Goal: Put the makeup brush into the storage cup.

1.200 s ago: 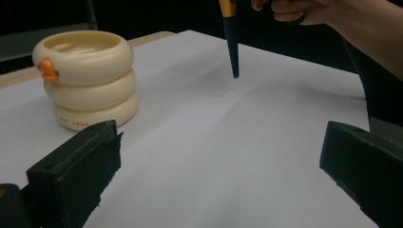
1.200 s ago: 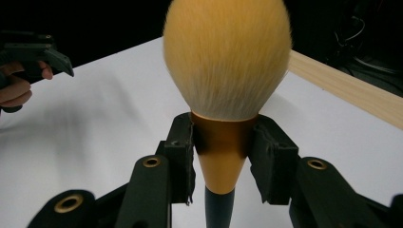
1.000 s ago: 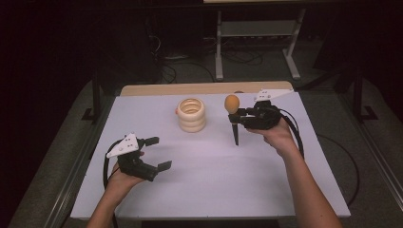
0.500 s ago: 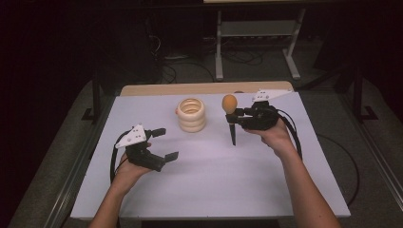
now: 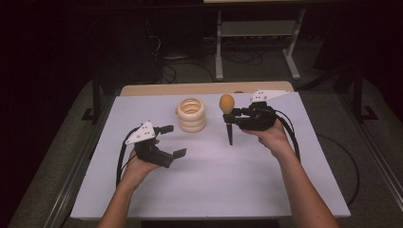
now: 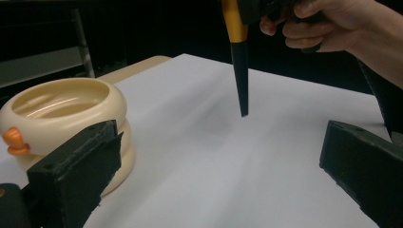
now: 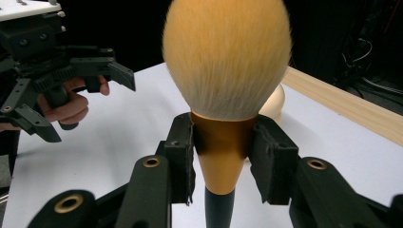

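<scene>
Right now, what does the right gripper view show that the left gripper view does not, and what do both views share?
The right gripper view alone shows the brush's fluffy bristle head, the right gripper clamped on its gold collar, and the left gripper held open farther off. The left gripper view alone shows the brush's pointed black handle tip above the table, not clearly touching, and the inside of the cream ring-shaped holder. Both share the brush and the white table.

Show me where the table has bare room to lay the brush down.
Bare: the near half of the table, between the two forearms, and its right edge beyond the right gripper. Crowded: the far middle, where the ring stack, the brush and the left gripper sit close.
</scene>
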`<control>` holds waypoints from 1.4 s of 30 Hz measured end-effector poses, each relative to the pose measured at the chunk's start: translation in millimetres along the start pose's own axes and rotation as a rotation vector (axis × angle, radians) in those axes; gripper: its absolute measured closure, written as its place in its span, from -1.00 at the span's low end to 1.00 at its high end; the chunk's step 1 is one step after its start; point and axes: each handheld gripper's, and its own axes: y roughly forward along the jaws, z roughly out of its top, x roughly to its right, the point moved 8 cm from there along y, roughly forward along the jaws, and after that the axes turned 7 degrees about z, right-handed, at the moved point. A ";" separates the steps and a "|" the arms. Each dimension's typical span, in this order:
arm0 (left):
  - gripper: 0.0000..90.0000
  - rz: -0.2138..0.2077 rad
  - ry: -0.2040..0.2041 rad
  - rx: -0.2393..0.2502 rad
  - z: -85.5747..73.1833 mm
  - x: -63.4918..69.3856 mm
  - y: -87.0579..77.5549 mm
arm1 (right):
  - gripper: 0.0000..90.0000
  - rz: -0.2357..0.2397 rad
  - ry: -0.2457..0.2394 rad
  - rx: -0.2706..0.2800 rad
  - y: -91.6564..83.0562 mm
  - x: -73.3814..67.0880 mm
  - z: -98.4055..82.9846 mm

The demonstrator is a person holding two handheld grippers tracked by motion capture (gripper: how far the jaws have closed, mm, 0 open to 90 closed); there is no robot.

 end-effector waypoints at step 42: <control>-0.79 -0.069 -0.006 0.011 3.9 25.6 20.7 | 0.37 0.117 0.011 0.048 43.2 -42.6 0.0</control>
